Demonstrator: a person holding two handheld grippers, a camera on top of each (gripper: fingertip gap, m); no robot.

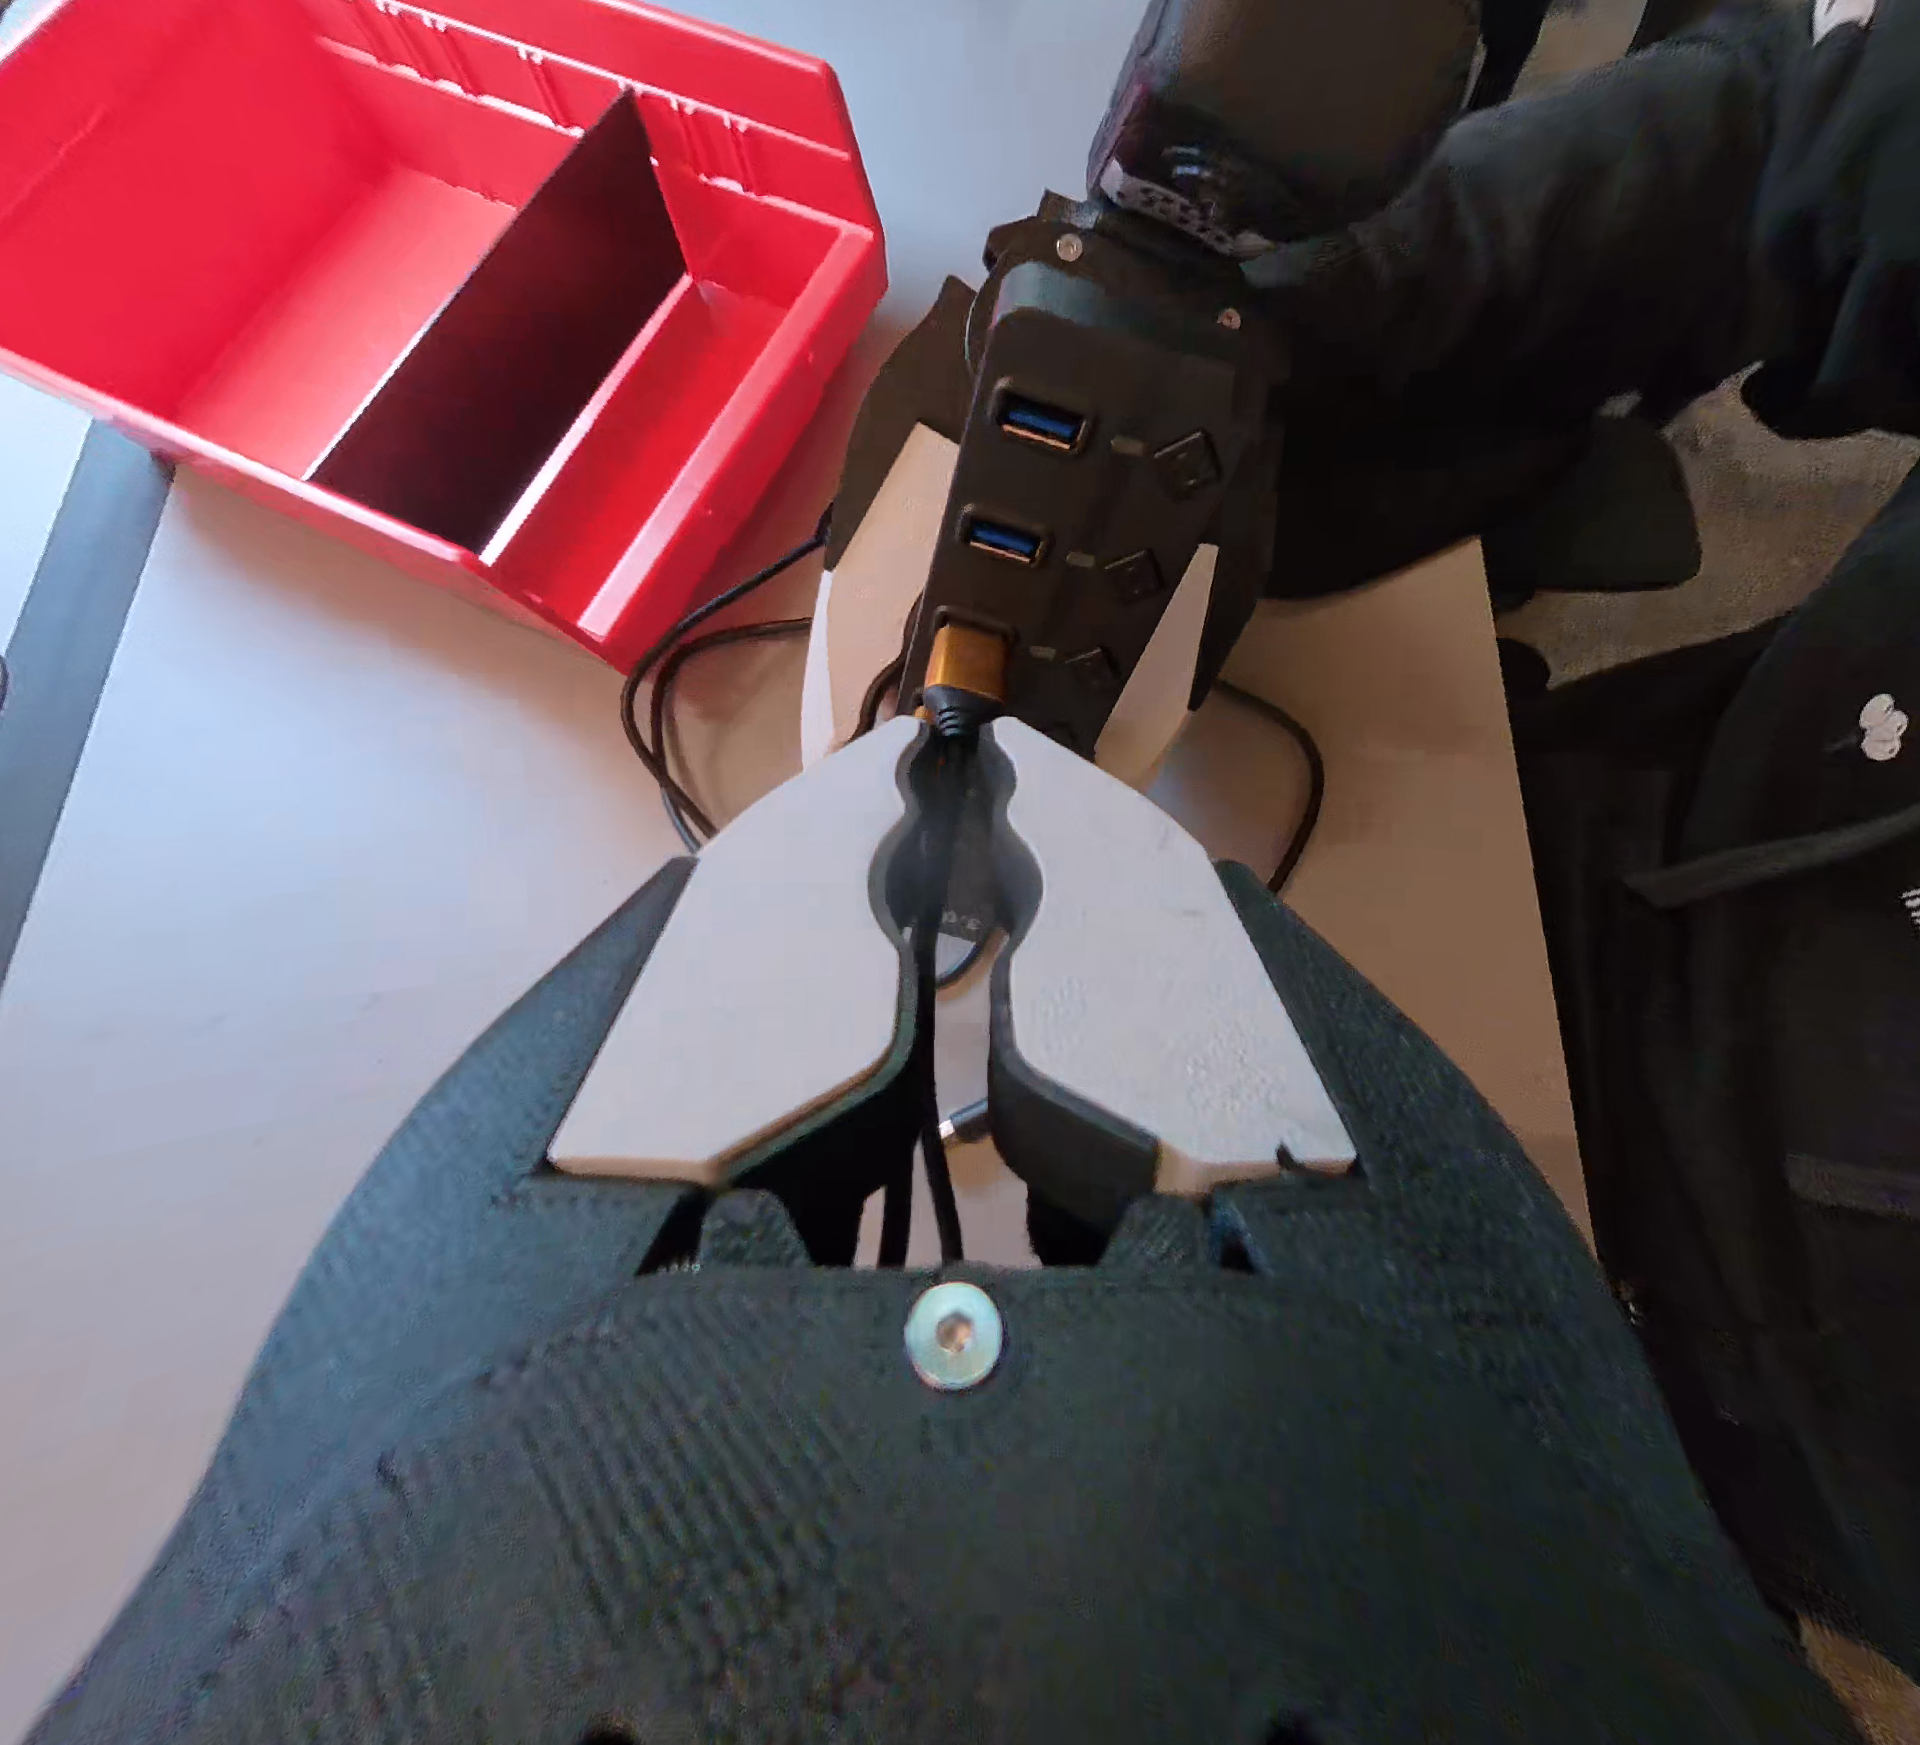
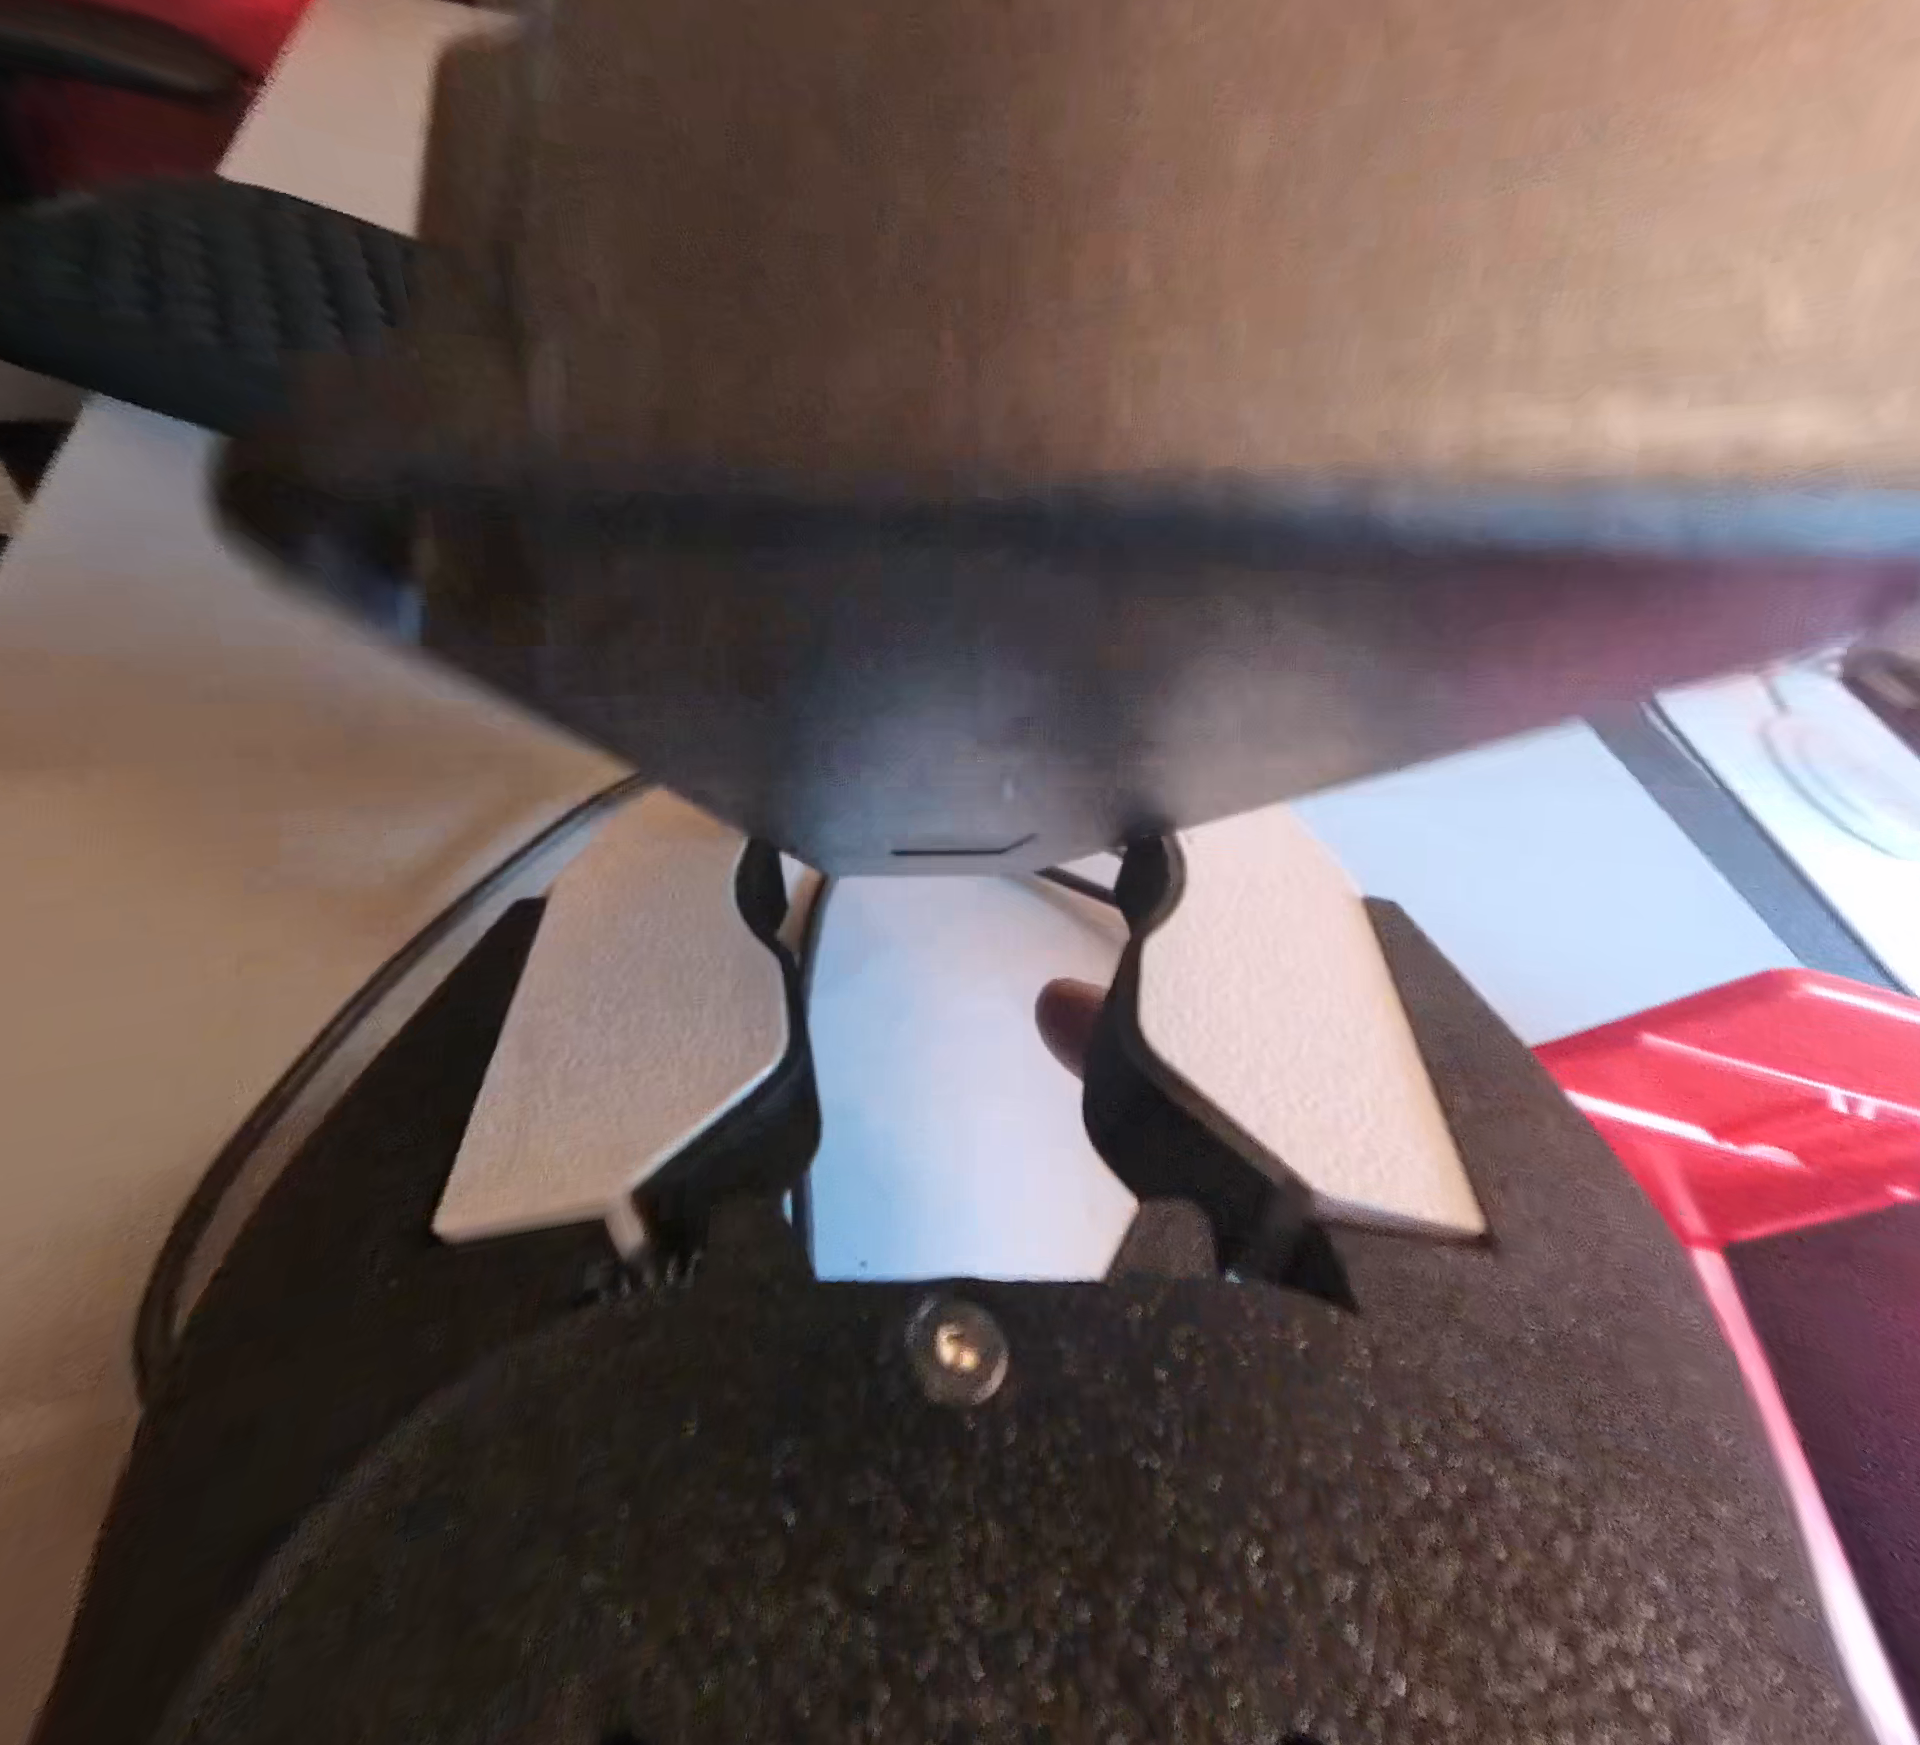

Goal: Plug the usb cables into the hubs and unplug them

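one red bin (image 1: 416, 261) sits left of the hub (image 1: 1101, 500).

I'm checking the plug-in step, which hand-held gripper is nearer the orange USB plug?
Left. The left hand-held gripper is shut on the cable just behind the orange USB plug; the right hand-held gripper grips the hub.

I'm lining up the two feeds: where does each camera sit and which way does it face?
Left wrist view: on the left gripper, looking down its fingers at the hub, orange plug and red bin; the right gripper and a black sleeve show.
Right wrist view: on the right gripper, pressed against the blurred hub.
Shared: hub, red bin, table.
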